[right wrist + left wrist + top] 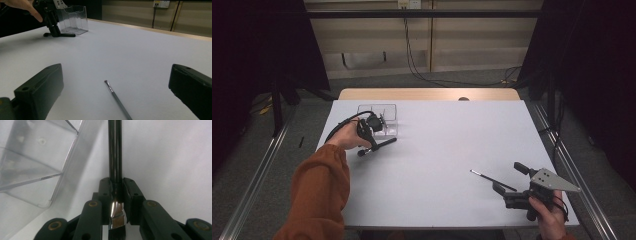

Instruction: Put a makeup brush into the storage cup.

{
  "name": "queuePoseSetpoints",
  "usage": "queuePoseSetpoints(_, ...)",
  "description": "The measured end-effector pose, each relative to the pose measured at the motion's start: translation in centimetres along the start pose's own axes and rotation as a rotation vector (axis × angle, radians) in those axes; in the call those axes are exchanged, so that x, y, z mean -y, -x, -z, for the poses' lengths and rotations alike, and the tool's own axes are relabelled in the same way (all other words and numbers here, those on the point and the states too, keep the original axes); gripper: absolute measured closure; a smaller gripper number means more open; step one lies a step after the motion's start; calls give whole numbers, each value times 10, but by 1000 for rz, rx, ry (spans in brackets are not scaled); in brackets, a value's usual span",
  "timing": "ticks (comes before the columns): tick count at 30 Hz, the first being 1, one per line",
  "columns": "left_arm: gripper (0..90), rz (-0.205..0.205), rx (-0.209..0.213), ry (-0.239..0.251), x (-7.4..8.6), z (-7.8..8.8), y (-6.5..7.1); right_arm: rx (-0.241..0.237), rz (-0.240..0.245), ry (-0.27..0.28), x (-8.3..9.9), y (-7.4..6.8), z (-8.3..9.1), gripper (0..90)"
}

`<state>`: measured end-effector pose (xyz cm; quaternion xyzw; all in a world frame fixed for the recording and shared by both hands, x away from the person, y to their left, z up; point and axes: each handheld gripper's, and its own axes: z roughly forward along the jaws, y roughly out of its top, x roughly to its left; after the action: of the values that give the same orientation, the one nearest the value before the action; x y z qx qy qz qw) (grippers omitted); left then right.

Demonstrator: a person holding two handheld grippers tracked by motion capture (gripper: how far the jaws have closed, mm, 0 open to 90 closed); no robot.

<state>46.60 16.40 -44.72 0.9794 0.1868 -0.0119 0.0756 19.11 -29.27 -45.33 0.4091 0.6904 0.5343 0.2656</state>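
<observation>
So far the left gripper [373, 139] has its jaws pinched on a black brush [115, 152] just at the metal ferrule, as the left gripper view shows plainly; the handle runs out ahead of the jaws and the bristles sit back between them. That brush lies low over the table [447, 135], just beside the clear box [384, 120], which looks empty as far as can be seen. Across the table, well apart, a thin second brush [117, 100] lies flat in front of the right gripper [512, 192], whose jaws stand spread wide either side of it without touching. Judging by this, the work is at an early stage: one brush is gripped but not yet in the box, and the other is untouched.
</observation>
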Motion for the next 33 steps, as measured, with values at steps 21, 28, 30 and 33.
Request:
queuePoseSetpoints(21, 779, 60, 6, 80, 20, 18, 1, 3, 3, -3, 0, 0, -1, 0)
queuePoseSetpoints(28, 779, 102, 45, 169, 31, 27, 4, 5, 2, -3, 0, 0, -1, 0)
queuePoseSetpoints(30, 780, 132, 53, 205, 36, 29, 5, 6, 2, -3, 0, 0, -1, 0)
queuePoseSetpoints(33, 780, 126, 41, 252, 41, 34, 8, 5, 2, -2, -1, 0, -2, 0)
